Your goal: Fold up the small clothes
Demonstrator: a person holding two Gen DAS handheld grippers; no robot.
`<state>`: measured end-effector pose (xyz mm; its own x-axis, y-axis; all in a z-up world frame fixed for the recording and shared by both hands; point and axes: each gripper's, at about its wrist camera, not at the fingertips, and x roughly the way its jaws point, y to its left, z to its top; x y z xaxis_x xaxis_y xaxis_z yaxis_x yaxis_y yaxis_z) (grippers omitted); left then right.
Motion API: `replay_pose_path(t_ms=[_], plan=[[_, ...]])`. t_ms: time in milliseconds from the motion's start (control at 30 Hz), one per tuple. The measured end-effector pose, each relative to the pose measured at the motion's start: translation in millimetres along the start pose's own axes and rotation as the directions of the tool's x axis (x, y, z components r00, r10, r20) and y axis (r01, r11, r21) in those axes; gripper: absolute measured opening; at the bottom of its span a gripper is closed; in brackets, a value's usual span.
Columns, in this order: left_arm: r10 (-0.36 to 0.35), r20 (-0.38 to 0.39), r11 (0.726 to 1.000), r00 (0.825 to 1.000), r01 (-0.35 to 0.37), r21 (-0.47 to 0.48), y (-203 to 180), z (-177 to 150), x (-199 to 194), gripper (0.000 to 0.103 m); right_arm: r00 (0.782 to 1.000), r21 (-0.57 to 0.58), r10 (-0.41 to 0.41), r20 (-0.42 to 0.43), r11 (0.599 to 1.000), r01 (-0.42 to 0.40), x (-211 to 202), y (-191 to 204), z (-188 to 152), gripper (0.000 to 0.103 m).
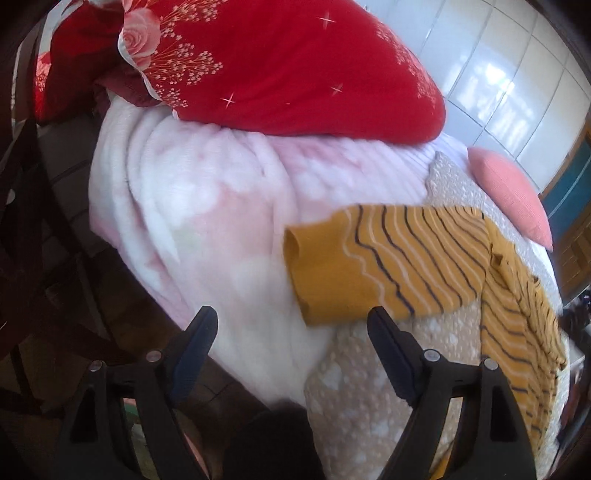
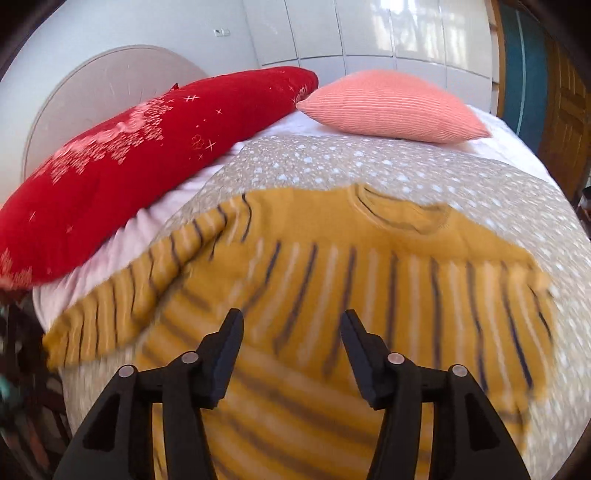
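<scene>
A mustard-yellow sweater with dark and white stripes (image 2: 332, 280) lies spread flat on a beige spotted blanket (image 2: 369, 162), neck away from me. Its left sleeve (image 2: 122, 302) reaches out to the left. In the left wrist view the same sleeve (image 1: 388, 254) lies across the bed with its plain cuff (image 1: 314, 273) on the pink blanket. My left gripper (image 1: 291, 321) is open and empty, just short of the cuff. My right gripper (image 2: 291, 323) is open and empty, above the sweater's lower body.
A large red flowered pillow (image 2: 147, 166) lies at the left of the bed, a salmon cushion (image 2: 391, 107) at the far end. A fluffy pink-white blanket (image 1: 207, 221) covers the bed's left side. Dark furniture (image 1: 44, 258) stands left of the bed; white cabinet doors (image 2: 369, 29) stand behind.
</scene>
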<state>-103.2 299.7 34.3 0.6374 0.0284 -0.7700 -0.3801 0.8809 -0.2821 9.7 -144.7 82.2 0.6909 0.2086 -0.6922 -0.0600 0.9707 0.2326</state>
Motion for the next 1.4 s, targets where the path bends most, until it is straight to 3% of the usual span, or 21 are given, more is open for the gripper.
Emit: replay_pose_path(t_ms=[67, 167, 200, 233, 267, 400, 567, 767, 867, 967, 1033, 1133, 1167, 1233, 1267, 1300, 1400], plan=[[-0.03, 0.012, 0.999, 0.999, 0.029, 0.033, -3, 10, 7, 0.083, 1.0, 0.019, -0.003, 0.008, 1.0, 0.003, -19, -5, -26, 0.06], [-0.012, 0.008, 0.996, 1.0, 0.011, 0.088, -15, 20, 23, 0.083, 1.0, 0.055, -0.009, 0.028, 0.998, 0.007, -41, -15, -55, 0.06], [-0.018, 0.011, 0.993, 1.0, 0.017, 0.114, -21, 22, 26, 0.071, 0.999, 0.071, -0.014, 0.037, 0.997, 0.011, -49, -17, -66, 0.06], [-0.006, 0.011, 0.991, 1.0, 0.005, 0.134, -25, 24, 28, 0.053, 0.999, 0.08, -0.018, 0.041, 0.997, 0.015, -57, -20, -73, 0.06], [0.051, -0.004, 0.986, 0.999, -0.05, 0.16, -31, 25, 31, 0.007, 0.999, 0.091, -0.025, 0.046, 0.996, 0.021, -63, -23, -80, 0.06], [0.009, 0.004, 0.99, 1.0, -0.01, 0.141, -32, 28, 15, 0.006, 0.997, 0.162, -0.028, 0.067, 0.987, 0.017, -81, -35, -99, 0.06], [-0.099, -0.001, 0.988, 0.995, 0.098, 0.115, -42, 39, -15, 0.006, 0.995, 0.253, -0.024, 0.1, 0.967, -0.002, -92, -53, -116, 0.06], [-0.22, -0.023, 0.95, 0.975, 0.219, 0.224, -122, 40, -35, 0.002, 0.99, 0.324, -0.017, 0.139, 0.946, -0.03, -104, -69, -135, 0.06], [-0.28, -0.079, 0.912, 0.957, 0.291, 0.289, -183, 30, -30, 0.002, 0.987, 0.353, -0.019, 0.16, 0.935, -0.039, -115, -80, -146, 0.06], [-0.351, -0.143, 0.852, 0.925, 0.379, 0.361, -256, 8, -30, 0.002, 0.984, 0.392, -0.031, 0.177, 0.919, -0.042, -127, -95, -158, 0.06], [-0.405, -0.196, 0.793, 0.893, 0.449, 0.411, -305, -15, -33, 0.002, 0.982, 0.415, -0.049, 0.182, 0.909, -0.032, -136, -107, -166, 0.06], [-0.468, -0.303, 0.702, 0.83, 0.557, 0.444, -360, -55, -36, 0.003, 0.98, 0.449, -0.077, 0.181, 0.893, -0.013, -149, -123, -181, 0.06], [-0.478, -0.332, 0.678, 0.813, 0.582, 0.449, -372, -68, -36, 0.006, 0.98, 0.457, -0.087, 0.177, 0.89, -0.004, -153, -128, -184, 0.06], [-0.478, -0.383, 0.643, 0.791, 0.612, 0.461, -385, -93, -36, 0.026, 0.979, 0.475, -0.112, 0.168, 0.88, 0.019, -160, -139, -193, 0.06], [-0.474, -0.39, 0.638, 0.789, 0.613, 0.466, -385, -100, -37, 0.045, 0.979, 0.484, -0.116, 0.165, 0.875, 0.022, -162, -143, -196, 0.06], [-0.471, -0.388, 0.636, 0.792, 0.609, 0.473, -379, -108, -39, 0.056, 0.98, 0.49, -0.116, 0.163, 0.872, 0.022, -163, -146, -197, 0.06], [-0.433, -0.364, 0.651, 0.825, 0.565, 0.507, -349, -114, -40, 0.06, 0.981, 0.48, -0.102, 0.166, 0.877, 0.01, -162, -148, -198, 0.06]])
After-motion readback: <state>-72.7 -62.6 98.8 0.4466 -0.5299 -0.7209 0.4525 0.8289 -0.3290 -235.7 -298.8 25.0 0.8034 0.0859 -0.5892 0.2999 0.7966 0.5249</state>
